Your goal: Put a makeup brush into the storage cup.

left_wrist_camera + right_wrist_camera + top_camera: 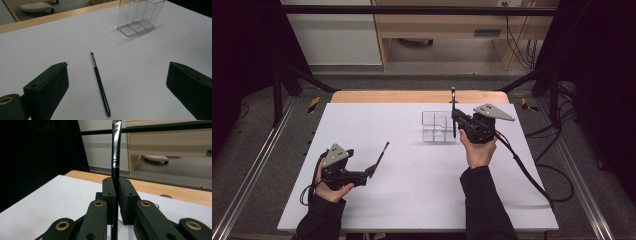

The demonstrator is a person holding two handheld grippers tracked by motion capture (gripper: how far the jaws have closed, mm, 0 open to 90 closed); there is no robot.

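A thin black brush (100, 85) lies flat on the white table (422, 195) between the wide-apart jaws of my left gripper (117, 72), which touch nothing. From above, the left gripper (362, 164) rests near the front left with that brush (381, 156) just beyond it. My right gripper (456, 117) is shut on a second brush (453, 102), held upright with its silver ferrule and bristles on top. That brush (116, 150) rises from between the closed pads of the right gripper (116, 185). Its lower end hangs beside a clear divided organizer (435, 127).
The clear organizer (140, 17) stands toward the table's far side, right of centre. A wooden strip (412, 96) borders the far edge. Black frame bars and floor cables (557, 175) surround the table. A cable trails from the right gripper across the table's right part.
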